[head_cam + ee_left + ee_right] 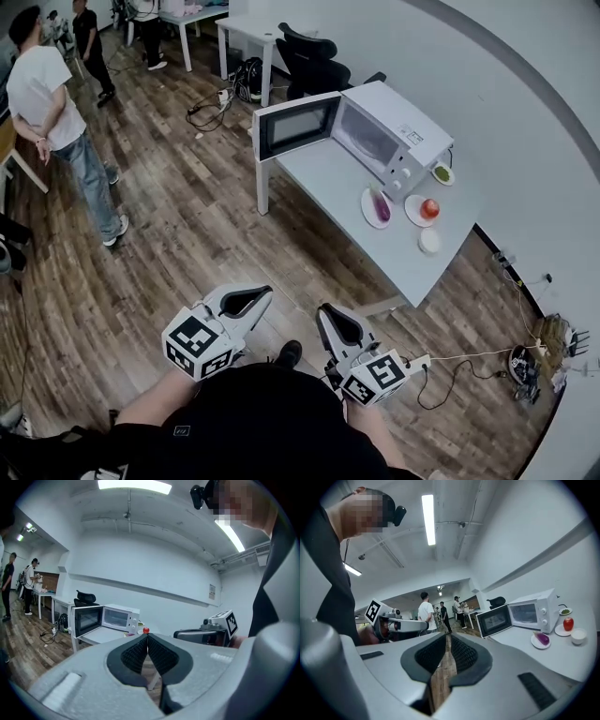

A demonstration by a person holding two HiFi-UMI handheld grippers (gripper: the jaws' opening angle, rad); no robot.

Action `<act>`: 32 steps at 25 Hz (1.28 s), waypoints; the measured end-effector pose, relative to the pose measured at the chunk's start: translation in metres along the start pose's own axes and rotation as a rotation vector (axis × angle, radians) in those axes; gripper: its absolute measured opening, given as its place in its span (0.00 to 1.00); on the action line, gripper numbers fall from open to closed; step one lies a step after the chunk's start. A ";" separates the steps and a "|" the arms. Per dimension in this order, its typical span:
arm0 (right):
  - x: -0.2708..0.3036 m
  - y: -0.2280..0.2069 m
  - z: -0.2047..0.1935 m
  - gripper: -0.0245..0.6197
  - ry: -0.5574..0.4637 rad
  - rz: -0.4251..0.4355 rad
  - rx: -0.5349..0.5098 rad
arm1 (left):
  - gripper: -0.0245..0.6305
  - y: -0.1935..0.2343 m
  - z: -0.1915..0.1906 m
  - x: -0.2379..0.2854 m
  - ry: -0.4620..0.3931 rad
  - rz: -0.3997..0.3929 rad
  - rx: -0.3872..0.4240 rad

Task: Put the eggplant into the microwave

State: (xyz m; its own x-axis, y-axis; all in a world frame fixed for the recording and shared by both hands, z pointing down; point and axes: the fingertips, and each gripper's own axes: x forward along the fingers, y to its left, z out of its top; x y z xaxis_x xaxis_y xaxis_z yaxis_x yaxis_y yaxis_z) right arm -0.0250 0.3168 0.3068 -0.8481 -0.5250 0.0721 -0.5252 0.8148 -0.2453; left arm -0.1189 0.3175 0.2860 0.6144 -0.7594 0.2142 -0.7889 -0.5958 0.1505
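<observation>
The purple eggplant point(381, 207) point(542, 639) lies on a white plate on the grey table point(337, 178), just in front of the white microwave point(389, 136) point(117, 618) point(529, 612). The microwave's door point(295, 125) stands swung open to the left. My left gripper point(266, 292) point(147, 635) and right gripper point(324, 309) point(447, 636) are held close to my body over the wooden floor, well short of the table. Both are shut with nothing between the jaws. Each shows in the other's view: the right gripper point(206, 632) and the left gripper point(401, 625).
A red tomato point(429, 208) on a plate, a white bowl point(429, 241) and a plate with something green point(442, 173) sit beside the eggplant. A black office chair point(309, 56) stands behind the table. People point(47, 103) stand at the left. Cables point(469, 361) lie on the floor at right.
</observation>
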 end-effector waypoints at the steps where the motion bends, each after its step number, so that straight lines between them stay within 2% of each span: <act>1: 0.002 -0.011 0.003 0.08 0.001 0.008 0.001 | 0.05 0.005 0.006 0.010 -0.003 0.012 0.006; 9: 0.011 -0.080 0.013 0.08 0.030 0.060 0.009 | 0.05 0.031 0.029 0.075 -0.006 0.073 0.008; 16: 0.018 -0.109 0.018 0.08 0.047 0.064 0.013 | 0.05 0.047 0.036 0.110 0.017 0.075 0.018; 24: 0.033 -0.151 0.014 0.08 0.072 -0.006 0.054 | 0.05 0.072 0.033 0.160 0.047 0.010 0.003; 32: 0.086 -0.206 0.026 0.08 0.077 -0.127 0.082 | 0.05 0.127 0.042 0.219 0.074 -0.095 0.055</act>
State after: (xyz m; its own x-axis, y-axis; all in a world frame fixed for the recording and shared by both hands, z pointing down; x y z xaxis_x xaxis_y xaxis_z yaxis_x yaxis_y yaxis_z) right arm 0.0121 0.0973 0.3382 -0.7799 -0.5993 0.1807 -0.6236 0.7188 -0.3073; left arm -0.0839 0.0644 0.3117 0.6822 -0.6786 0.2722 -0.7238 -0.6794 0.1206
